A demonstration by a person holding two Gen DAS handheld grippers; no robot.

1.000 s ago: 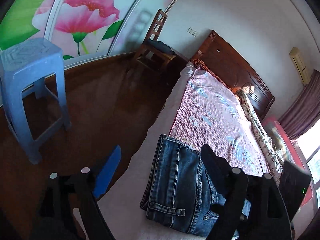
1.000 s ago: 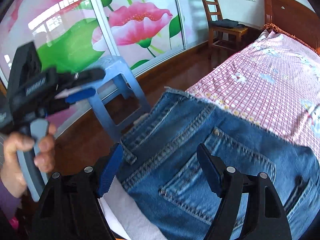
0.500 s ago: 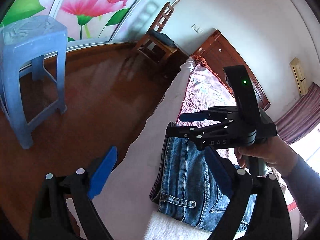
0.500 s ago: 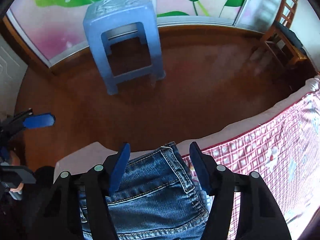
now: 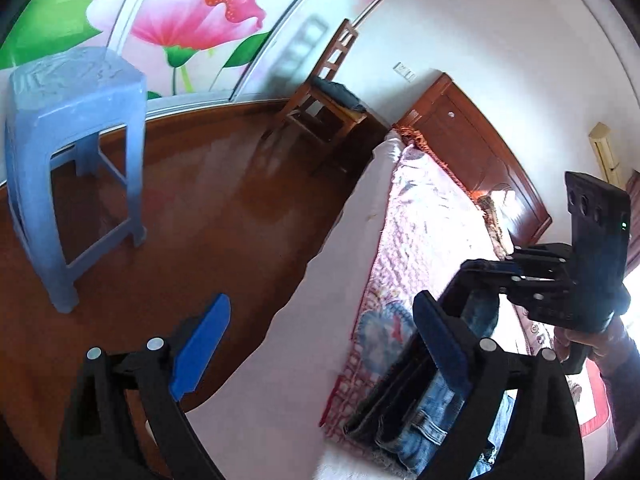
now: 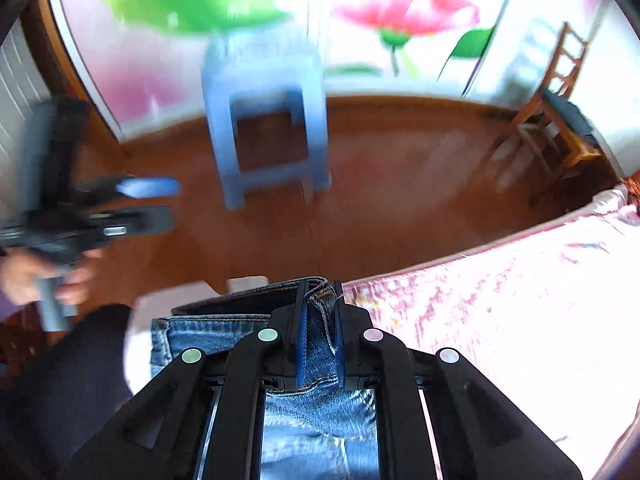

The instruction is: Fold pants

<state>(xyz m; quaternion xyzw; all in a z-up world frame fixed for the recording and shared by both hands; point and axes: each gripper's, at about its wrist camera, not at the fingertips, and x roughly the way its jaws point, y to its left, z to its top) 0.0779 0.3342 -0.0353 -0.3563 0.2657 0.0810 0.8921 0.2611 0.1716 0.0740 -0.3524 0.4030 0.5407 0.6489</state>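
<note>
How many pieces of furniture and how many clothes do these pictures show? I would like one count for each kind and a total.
Plastic stools: 1, the blue stool
Wooden chairs: 1, the chair
Beds: 1, the bed
Jeans: 1, the jeans, pinched in the right claw
Total: 4

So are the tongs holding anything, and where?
The right tongs have just closed on the jeans, pinching a bunched fold at their edge. The left tongs are open, holding nothing.
</note>
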